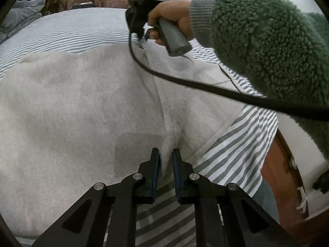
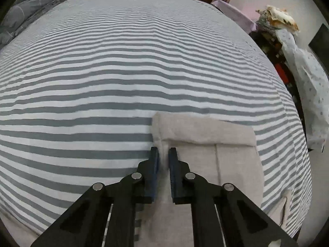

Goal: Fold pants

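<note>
**Pants, pinched at both ends**

Because we mean to fold, both grippers are clamped on the pants point(image 1: 82, 113), lying across the frame's middle on the bed point(image 1: 72, 30): left gripper point(image 1: 166, 160) at the seam, right gripper point(image 2: 163, 158) at the cuff point(image 2: 203, 129).

The bed point(image 2: 123, 72) carries a grey-and-white striped sheet. Light grey pants point(image 1: 72, 107) lie flat directly on it; a crumpled grey-blue quilt point(image 2: 30, 6) rests at its far edge.
</note>
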The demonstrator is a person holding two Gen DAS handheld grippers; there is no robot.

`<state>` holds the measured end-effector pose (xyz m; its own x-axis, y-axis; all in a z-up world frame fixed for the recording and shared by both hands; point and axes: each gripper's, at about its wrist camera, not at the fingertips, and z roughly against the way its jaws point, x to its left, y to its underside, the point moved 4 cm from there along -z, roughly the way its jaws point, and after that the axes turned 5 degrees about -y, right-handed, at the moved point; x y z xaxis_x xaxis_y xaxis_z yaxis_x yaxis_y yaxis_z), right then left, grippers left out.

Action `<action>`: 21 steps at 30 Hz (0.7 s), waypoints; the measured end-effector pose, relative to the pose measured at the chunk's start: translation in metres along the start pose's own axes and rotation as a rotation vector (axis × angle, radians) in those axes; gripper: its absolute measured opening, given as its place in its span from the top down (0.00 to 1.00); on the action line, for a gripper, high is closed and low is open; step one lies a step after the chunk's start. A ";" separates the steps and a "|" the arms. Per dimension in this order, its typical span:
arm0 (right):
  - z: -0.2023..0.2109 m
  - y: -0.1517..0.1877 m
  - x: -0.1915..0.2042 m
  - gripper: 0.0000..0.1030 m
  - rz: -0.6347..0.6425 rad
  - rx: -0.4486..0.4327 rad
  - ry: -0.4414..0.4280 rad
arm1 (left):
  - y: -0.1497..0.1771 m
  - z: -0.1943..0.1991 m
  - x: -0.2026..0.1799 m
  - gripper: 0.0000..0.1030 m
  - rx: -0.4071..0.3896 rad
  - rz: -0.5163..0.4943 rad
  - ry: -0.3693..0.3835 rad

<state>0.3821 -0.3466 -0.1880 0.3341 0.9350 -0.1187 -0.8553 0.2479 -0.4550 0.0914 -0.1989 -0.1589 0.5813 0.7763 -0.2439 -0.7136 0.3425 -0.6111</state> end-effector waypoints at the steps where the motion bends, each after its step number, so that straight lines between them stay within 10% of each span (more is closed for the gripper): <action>1: 0.005 0.002 -0.006 0.95 -0.004 -0.011 0.002 | 0.000 0.003 0.000 0.89 -0.003 -0.003 -0.007; 12: 0.131 0.050 -0.149 0.95 -0.253 -0.213 -0.074 | -0.002 0.004 -0.014 0.94 -0.031 -0.050 -0.082; 21: 0.168 0.155 -0.246 0.96 -0.455 -0.225 -0.114 | -0.009 0.023 -0.016 0.94 -0.063 -0.101 -0.121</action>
<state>0.1007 -0.4952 -0.0815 0.5968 0.7699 0.2263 -0.5228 0.5870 -0.6182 0.0793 -0.2022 -0.1324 0.5945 0.7992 -0.0885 -0.6262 0.3910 -0.6745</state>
